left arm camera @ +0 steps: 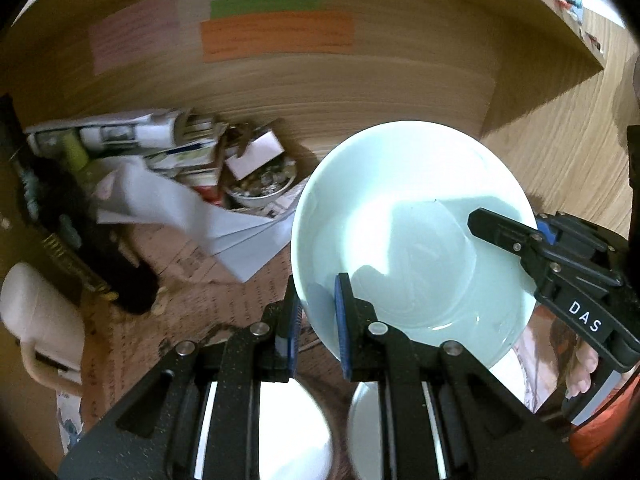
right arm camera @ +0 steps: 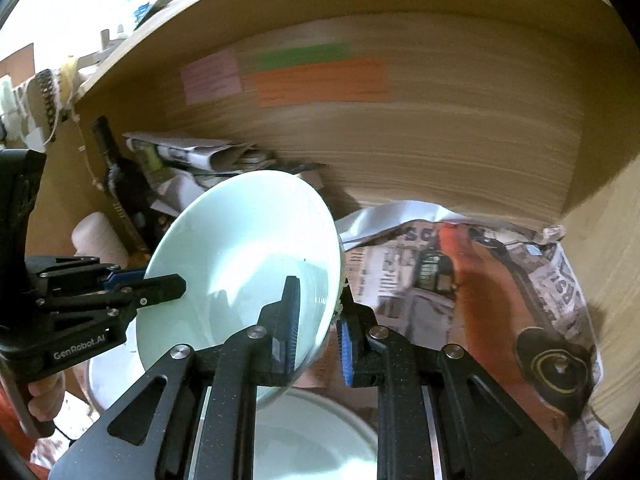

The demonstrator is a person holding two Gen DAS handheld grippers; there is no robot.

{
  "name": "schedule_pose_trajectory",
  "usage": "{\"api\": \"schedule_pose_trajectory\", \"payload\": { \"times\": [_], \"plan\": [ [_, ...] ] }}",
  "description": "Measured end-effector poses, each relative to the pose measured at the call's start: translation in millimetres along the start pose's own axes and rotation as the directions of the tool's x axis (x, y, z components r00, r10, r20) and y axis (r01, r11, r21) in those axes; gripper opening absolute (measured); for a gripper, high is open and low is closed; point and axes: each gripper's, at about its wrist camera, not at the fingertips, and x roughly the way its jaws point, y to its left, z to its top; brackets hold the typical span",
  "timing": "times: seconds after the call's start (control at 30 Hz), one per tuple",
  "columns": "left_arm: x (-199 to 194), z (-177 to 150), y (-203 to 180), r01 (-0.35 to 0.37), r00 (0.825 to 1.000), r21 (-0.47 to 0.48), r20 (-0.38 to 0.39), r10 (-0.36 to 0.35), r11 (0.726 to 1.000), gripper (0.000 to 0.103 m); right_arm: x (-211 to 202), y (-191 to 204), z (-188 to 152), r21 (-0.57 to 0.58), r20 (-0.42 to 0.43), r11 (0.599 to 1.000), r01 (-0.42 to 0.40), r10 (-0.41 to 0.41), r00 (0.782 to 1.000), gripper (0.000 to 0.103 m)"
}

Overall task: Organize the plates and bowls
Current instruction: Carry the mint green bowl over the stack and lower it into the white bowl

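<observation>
A pale mint bowl (left arm camera: pixel 412 240) hangs tilted in the air, held by both grippers on opposite sides of its rim. In the left wrist view my left gripper (left arm camera: pixel 318 320) is shut on the near rim, one pad inside the bowl and one outside. My right gripper (left arm camera: pixel 500 232) grips the bowl's right edge. In the right wrist view the same bowl (right arm camera: pixel 240 260) tilts to the left, with my right gripper (right arm camera: pixel 316 328) shut on its right rim and my left gripper (right arm camera: pixel 160 284) on its left rim. White dishes (left arm camera: pixel 296 432) (right arm camera: pixel 316 440) lie below, partly hidden by the grippers.
A wooden back wall (left arm camera: pixel 360 92) carries coloured paper notes (left arm camera: pixel 276 36). At the left lie loose papers (left arm camera: pixel 180 208), a dark bottle (right arm camera: pixel 120 188), a white mug (left arm camera: pixel 32 320) and a small bowl of bits (left arm camera: pixel 260 184). Newspaper (right arm camera: pixel 460 280) covers the shelf floor at the right.
</observation>
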Motion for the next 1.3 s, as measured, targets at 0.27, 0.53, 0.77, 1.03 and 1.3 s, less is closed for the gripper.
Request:
{"api": "schedule_pose_trajectory", "payload": {
  "times": [0.27, 0.53, 0.77, 1.03, 1.3],
  "plan": [
    [-20, -25, 31, -0.031, 0.999, -0.044, 0.009, 0.031, 0.999, 0.015, 5, 41, -6, -0.037, -0.013, 0.998, -0.05, 0.049, 0.999, 0.016],
    [-36, -53, 56, -0.079, 0.997, -0.084, 0.015, 0.08, 0.993, 0.015, 14, 74, -13, -0.064, -0.039, 0.993, -0.098, 0.096, 0.995, 0.016],
    [-45, -78, 73, -0.105, 0.994, -0.118, -0.003, 0.106, 0.987, 0.015, 23, 94, -25, -0.066, -0.078, 0.987, -0.147, 0.142, 0.987, 0.016],
    [-52, -104, 90, -0.138, 0.99, -0.156, -0.03, 0.135, 0.978, 0.015, 37, 115, -39, -0.069, -0.136, 0.977, -0.2, 0.189, 0.972, 0.016],
    [-49, -123, 103, -0.146, 0.989, -0.184, -0.063, 0.136, 0.972, 0.015, 50, 125, -52, -0.069, -0.186, 0.972, -0.223, 0.207, 0.96, 0.016]
  ]
}}
